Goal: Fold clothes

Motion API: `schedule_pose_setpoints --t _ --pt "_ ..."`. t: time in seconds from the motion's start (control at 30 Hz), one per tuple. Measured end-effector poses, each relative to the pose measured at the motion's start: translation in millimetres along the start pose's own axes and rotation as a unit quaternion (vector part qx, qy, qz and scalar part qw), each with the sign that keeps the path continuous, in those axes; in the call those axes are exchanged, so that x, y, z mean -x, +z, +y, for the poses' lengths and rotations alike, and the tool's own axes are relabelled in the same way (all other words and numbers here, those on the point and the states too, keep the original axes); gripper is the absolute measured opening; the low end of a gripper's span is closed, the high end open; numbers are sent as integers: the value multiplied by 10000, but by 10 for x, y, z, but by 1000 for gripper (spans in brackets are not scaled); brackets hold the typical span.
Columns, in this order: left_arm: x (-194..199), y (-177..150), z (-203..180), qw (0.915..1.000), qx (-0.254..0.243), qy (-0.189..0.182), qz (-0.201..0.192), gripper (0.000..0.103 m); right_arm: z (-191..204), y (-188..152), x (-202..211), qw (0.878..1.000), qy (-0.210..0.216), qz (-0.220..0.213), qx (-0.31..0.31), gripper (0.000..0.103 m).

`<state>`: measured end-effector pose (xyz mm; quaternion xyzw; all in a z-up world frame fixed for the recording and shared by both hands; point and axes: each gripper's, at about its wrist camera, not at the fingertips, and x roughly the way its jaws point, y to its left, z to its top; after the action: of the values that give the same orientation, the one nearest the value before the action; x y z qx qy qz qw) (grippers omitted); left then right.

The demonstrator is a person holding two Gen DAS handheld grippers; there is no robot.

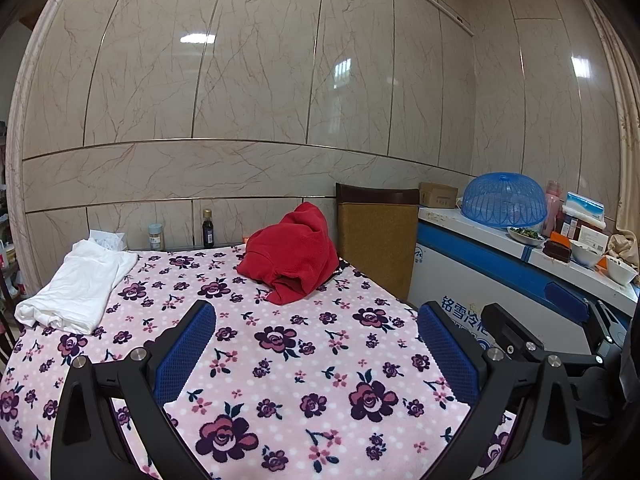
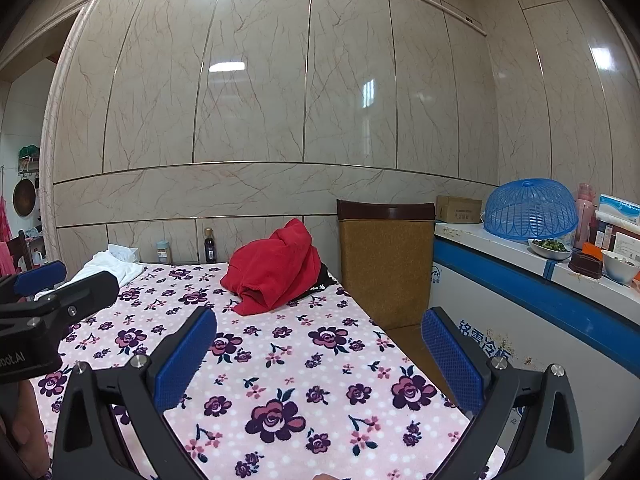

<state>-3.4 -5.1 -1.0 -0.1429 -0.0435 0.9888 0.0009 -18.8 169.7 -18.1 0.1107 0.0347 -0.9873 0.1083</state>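
- Table (image 1: 280, 360) w/ a pink flower blanket on top fills the middle of both views.
- Red top (image 1: 292, 254) sits in a crumpled heap at the far side of the table, near the wall & just beside a brown chair (image 1: 374, 240). Not folded.
- Something black (image 2: 320, 280) pokes out from under the red heap on its right; can't tell what it is.
- White cloth (image 1: 76, 284) lies folded on the far left part of the table, well apart from the red top.
- Left gripper (image 1: 316, 344) hangs over the near part of the blanket, blue pads spread wide, nothing between them.
- Right gripper (image 2: 320, 354) is the same: spread wide, holding nothing, over the table's near right part.
- 2 small bottles (image 1: 208, 229) stand by the wall behind the table.
- Blue dome cover (image 1: 504, 199) & bowls sit on a white & blue freezer (image 1: 480, 264) at right.
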Motion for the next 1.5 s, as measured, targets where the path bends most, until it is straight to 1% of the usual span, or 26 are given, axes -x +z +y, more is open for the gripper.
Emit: schedule_pose_setpoints --t 0.73,0.9,1.07,1.17,1.3,1.4,1.5 --pt "-14 -24 -1 10000 4 11 7 103 -13 21 25 10000 37 -3 -12 103" --pt "-55 -22 13 10000 -3 66 56 103 -13 11 8 10000 47 7 -19 103" --pt "-141 35 78 9996 -3 221 154 103 -12 36 -65 9999 94 50 9 103" --pt "-243 120 142 9993 -15 303 214 103 -16 95 -210 9995 280 159 51 103" --pt "-399 299 187 9987 -195 449 155 103 -39 250 -530 9975 632 286 95 103" --pt "-562 428 192 9986 -298 391 190 103 -56 400 -845 9953 906 334 72 103" --pt "-727 466 205 9987 -296 364 209 103 -69 577 -1281 9919 1144 549 -41 103"
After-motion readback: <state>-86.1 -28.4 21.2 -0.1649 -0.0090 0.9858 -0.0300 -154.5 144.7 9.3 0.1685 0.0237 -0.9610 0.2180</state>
